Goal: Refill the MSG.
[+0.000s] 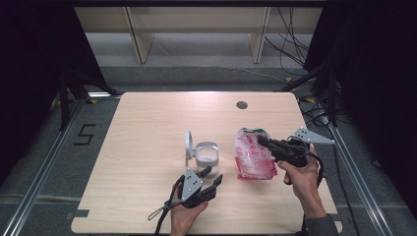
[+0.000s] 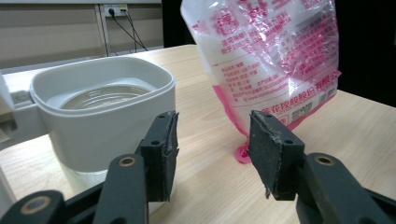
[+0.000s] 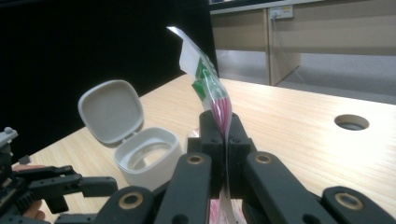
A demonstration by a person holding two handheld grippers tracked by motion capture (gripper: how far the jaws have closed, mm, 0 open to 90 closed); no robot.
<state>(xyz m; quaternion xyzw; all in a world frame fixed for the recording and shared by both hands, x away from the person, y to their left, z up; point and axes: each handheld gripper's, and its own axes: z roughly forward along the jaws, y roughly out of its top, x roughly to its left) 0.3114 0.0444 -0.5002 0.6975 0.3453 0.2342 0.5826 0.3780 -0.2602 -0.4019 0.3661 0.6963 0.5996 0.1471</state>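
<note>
A small white container stands mid-table with its hinged lid swung upright. Just right of it, a pink and white plastic bag is held by its top edge in my right gripper, whose jaws are shut on it. In the right gripper view the thin bag edge rises between the closed pads of my right gripper, with the container beyond. My left gripper sits low in front of the container, open with nothing between its fingers. In its own view my left gripper has the container at left and the bag at right.
The light wooden table has a round cable hole near its far edge. Dark curtains flank both sides. Wooden furniture legs and loose cables lie on the floor behind the table. My left gripper shows at the lower left of the right gripper view.
</note>
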